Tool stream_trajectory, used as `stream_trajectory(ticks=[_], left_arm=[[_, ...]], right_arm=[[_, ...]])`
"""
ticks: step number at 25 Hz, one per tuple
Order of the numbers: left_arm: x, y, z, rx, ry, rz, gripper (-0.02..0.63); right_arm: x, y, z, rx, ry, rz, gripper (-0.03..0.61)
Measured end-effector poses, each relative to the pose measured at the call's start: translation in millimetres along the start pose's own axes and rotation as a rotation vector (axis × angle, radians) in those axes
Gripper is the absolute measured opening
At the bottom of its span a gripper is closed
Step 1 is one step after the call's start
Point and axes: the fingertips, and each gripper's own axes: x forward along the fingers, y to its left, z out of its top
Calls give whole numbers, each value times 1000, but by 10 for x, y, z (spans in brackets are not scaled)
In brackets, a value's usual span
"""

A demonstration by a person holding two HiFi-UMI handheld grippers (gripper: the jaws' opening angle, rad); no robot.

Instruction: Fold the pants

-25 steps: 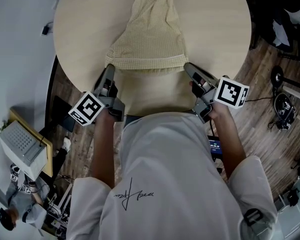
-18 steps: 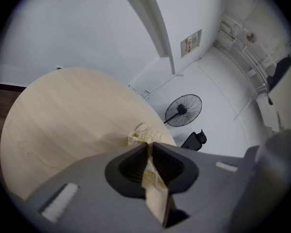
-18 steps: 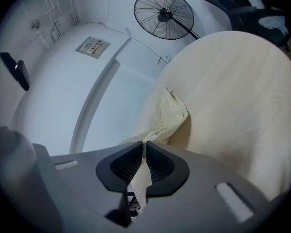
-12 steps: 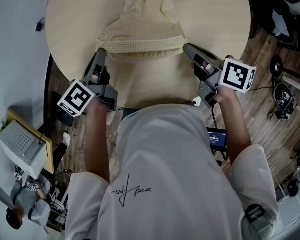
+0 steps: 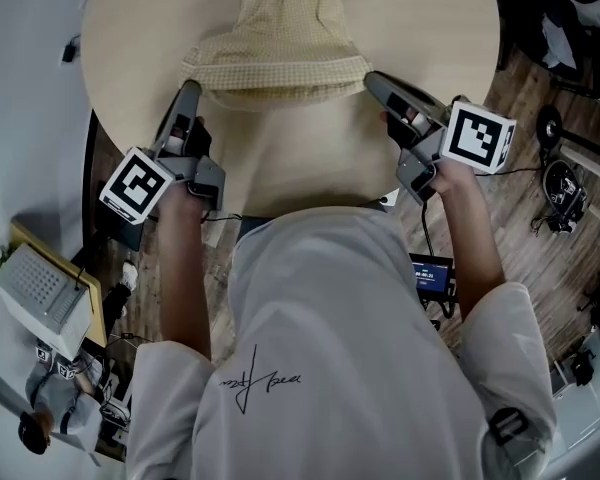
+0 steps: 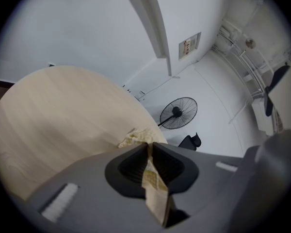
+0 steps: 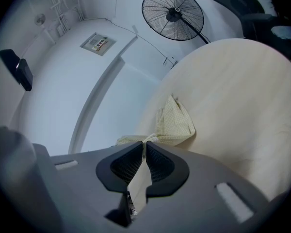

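The pants point(image 5: 280, 38) lie on the round worktop point(image 5: 310, 163), toward 12 o'clock from the person point(image 5: 330, 348) in the head view. They are pale yellow with a fine check. Their wide near edge runs from 9 to 3 o'clock, and the narrower part extends toward 12 o'clock and out of the picture. The left claw point(image 5: 188, 90) is closed on the 9 o'clock corner of that near edge. In the left gripper view, the left claw point(image 6: 148, 147) has its jaws clamped on a strip of the pants point(image 6: 155, 188), and the fabric runs back between the pads. The right claw point(image 5: 372, 78) is closed on the 3 o'clock corner of the same edge. In the right gripper view, the right claw point(image 7: 144, 147) has its jaws nearly together, with a thin fold of the pants point(image 7: 174, 120) pinched at the tips. The rest of the garment lies on the worktop point(image 7: 242, 110) beyond the tips, toward 1 o'clock. A shadow falls on the worktop below the held edge, between the two claws. A marker cube point(image 5: 137, 185) sits at 7 o'clock of the left claw, and a second cube point(image 5: 478, 136) sits at 4 o'clock of the right claw. A fan point(image 7: 172, 13) stands on the floor beyond the worktop.
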Motion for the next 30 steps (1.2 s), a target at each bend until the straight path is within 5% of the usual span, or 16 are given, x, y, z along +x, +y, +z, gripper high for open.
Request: stream_trajectory(ticks=[11,30], left_arm=[[481,-11,271,-8,20,-17,92],[472,-9,285,-10,4,-25,92]], right_arm=[[208,-197,422,21,-8,-6,26],[203,-222,443,47,-45,10,26]])
